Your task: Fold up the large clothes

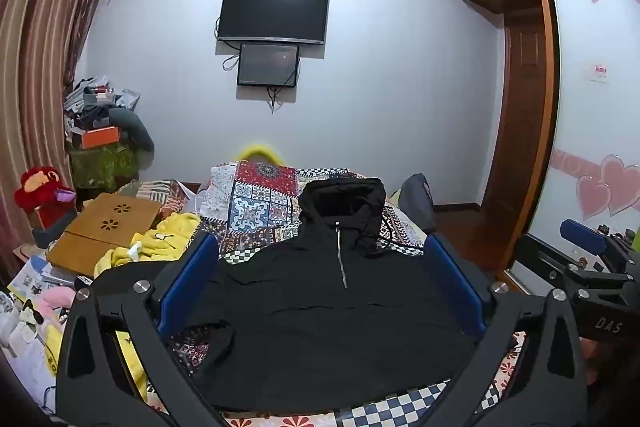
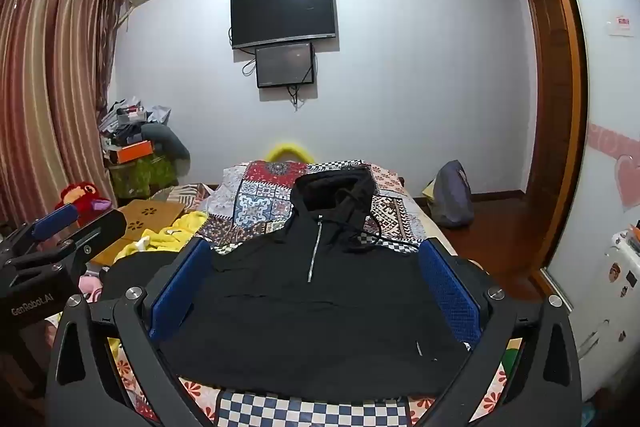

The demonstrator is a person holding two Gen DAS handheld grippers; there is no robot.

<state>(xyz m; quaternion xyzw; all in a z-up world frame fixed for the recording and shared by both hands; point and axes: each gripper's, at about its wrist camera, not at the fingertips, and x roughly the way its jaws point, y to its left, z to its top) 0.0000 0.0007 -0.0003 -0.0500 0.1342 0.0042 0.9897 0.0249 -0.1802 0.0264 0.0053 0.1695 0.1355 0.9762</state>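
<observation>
Nearest the cameras, both tongs hang above the bed with jaws spread full wide and nothing between the pads: left gripper (image 1: 320,283), right gripper (image 2: 316,287). Neither touches cloth.

Just beyond them the black hoodie (image 1: 320,327) lies face up and mostly flat on the patterned quilt (image 1: 256,203), hem near, hood far. The near hem runs across the checkered strip of quilt at the bottom of both views.

Handling, as a judgement:
- Thin, limp fabric, light. No stiffness, so it will sag and trail when lifted; expect the body to drag on the quilt.
- Looks slightly slick, shell-type weave. A pinch on one layer could slip, so take a fold or a seam.
- Zip (image 2: 314,251) is the only hard part; short, centred on the chest. Don't clamp on it.
- Drawcord (image 2: 360,227) lies loose to the right of the hood (image 2: 332,191); could snag a finger.

Where to grab: the two near hem corners, or the shoulder seams, one tong each. The left sleeve looks tucked or bunched near the left hem (image 1: 208,335); can't tell how it lies.

Far side: the hood sits puffed up, not flat, so it will need pressing down or folding in first.
</observation>
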